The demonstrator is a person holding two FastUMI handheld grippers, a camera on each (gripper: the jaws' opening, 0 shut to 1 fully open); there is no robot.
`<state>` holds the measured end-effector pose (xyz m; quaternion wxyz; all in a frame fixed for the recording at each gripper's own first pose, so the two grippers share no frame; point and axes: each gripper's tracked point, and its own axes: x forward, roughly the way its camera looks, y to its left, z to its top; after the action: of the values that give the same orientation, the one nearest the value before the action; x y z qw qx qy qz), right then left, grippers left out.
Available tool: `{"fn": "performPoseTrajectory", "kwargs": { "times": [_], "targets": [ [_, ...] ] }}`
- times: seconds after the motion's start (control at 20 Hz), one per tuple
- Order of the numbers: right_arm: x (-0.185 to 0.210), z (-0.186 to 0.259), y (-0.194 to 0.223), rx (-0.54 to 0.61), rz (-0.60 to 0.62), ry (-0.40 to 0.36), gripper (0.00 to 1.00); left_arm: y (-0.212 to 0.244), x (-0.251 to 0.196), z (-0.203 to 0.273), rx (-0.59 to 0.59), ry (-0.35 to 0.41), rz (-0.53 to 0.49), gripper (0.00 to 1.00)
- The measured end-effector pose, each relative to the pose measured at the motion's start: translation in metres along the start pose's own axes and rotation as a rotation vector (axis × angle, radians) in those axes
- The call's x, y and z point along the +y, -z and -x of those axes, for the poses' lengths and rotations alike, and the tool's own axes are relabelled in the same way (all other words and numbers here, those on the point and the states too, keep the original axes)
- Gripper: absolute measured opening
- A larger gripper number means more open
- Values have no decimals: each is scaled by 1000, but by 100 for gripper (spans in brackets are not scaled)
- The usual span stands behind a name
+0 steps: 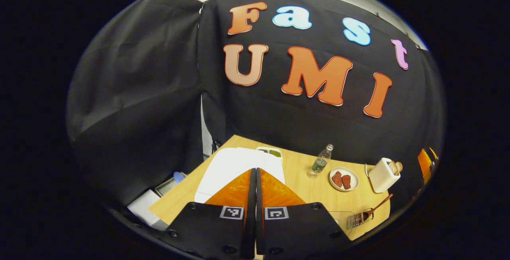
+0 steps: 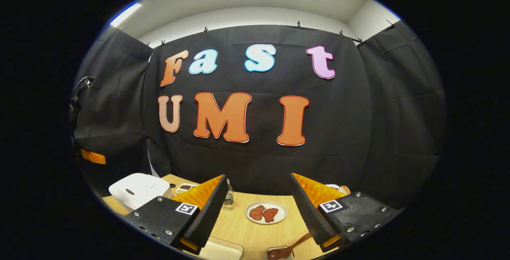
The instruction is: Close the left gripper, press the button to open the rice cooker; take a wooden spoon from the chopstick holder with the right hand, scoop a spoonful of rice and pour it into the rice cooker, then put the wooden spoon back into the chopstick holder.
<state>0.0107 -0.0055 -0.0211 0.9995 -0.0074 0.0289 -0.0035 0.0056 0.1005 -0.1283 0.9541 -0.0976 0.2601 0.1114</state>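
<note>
- Here, in the left gripper view, the left gripper (image 1: 255, 172) has its two fingers pressed together with nothing between them, held above the white rice cooker (image 1: 235, 166), whose lid is down.
- The rice cooker sits at the near-left part of the wooden table (image 1: 303, 188); a small tray (image 1: 271, 152) lies just behind it.
- Farther right on the table stand a clear bottle (image 1: 320, 162), a plate (image 1: 344, 179) with two reddish-brown pieces, and the white chopstick holder (image 1: 383, 175) with what looks like a wooden spoon (image 1: 397, 167) sticking out of its top, though it is small and hard to make out.
- Near the table's front edge a small container (image 1: 358, 218) has a brown spoon-like handle leaning out of it.
- In the right gripper view, the right gripper (image 2: 259, 200) is spread wide and empty, with the plate between its fingers farther off and the rice cooker at far left.
</note>
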Motion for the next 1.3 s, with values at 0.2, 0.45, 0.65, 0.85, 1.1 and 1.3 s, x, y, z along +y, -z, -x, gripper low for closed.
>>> {"fn": "performPoseTrajectory", "kwargs": {
  "times": [0.2, 0.45, 0.65, 0.85, 1.1, 1.3],
  "targets": [
    [-4, -4, 8, 16, 4, 19, 95, 8, 15, -25, 135, 14, 58, 5],
    [-17, -8, 18, 44, 19, 55, 95, 40, 29, -66, 340, 61, 197, 5],
    [-24, -9, 28, 71, 14, 86, 95, 71, 29, -94, 495, 79, 250, 5],
    [-33, -6, 35, 93, 22, 118, 95, 101, 30, -108, 619, 72, 308, 6],
    [-41, -1, 44, 98, 31, 124, 95, 118, 35, -116, 663, 80, 332, 6],
    [-33, -3, 53, 127, 39, 98, 95, 119, 38, -114, 655, 75, 321, 6]
  ]
}}
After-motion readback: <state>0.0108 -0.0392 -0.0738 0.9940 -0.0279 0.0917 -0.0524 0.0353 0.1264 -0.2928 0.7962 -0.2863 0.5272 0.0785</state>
